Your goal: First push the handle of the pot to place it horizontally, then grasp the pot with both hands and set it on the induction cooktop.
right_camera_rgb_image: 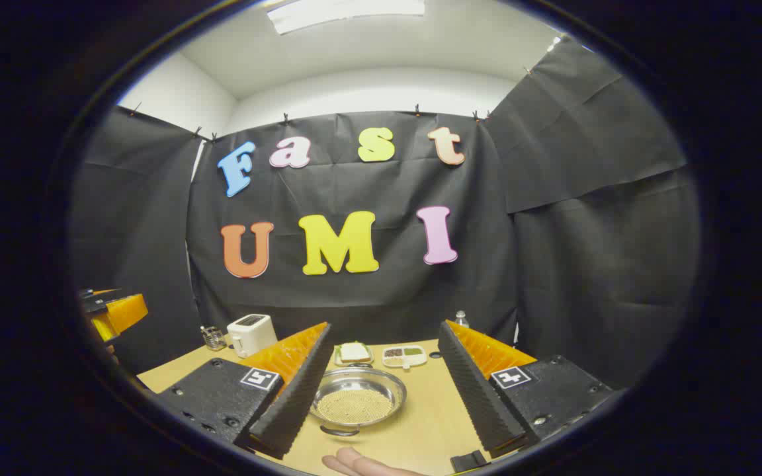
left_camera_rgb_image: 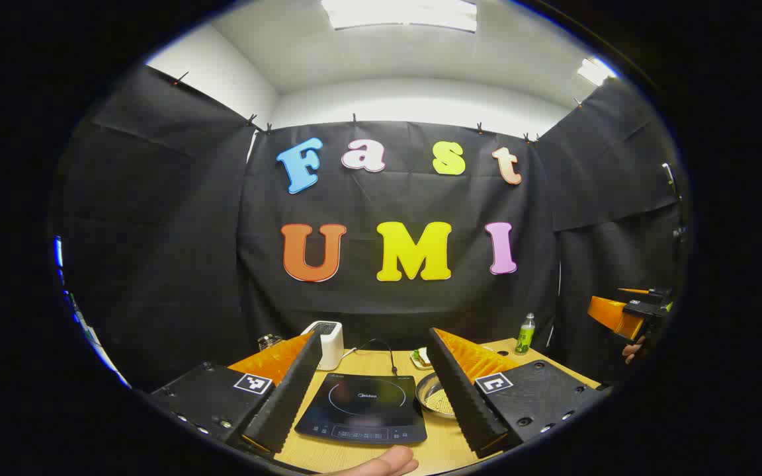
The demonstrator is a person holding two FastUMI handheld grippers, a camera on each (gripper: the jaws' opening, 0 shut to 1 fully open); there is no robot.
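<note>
one pot [right_camera_rgb_image: 358, 398], one cooktop [left_camera_rgb_image: 361, 408], one toaster [right_camera_rgb_image: 251, 332]

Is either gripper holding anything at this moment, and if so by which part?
Nothing is held. The left gripper is open above the cooktop, and the right gripper is open above the pot, touching neither.

Between the right gripper's spread fingers sits a shiny metal pot [right_camera_rgb_image: 358, 398]; ahead of the left gripper's open fingers lies a glossy black glass-like induction cooktop [left_camera_rgb_image: 362, 408]. Both rest on a matt wood-grain table [right_camera_rgb_image: 421, 423], beside a smooth white plastic toaster [right_camera_rgb_image: 251, 332]
</note>
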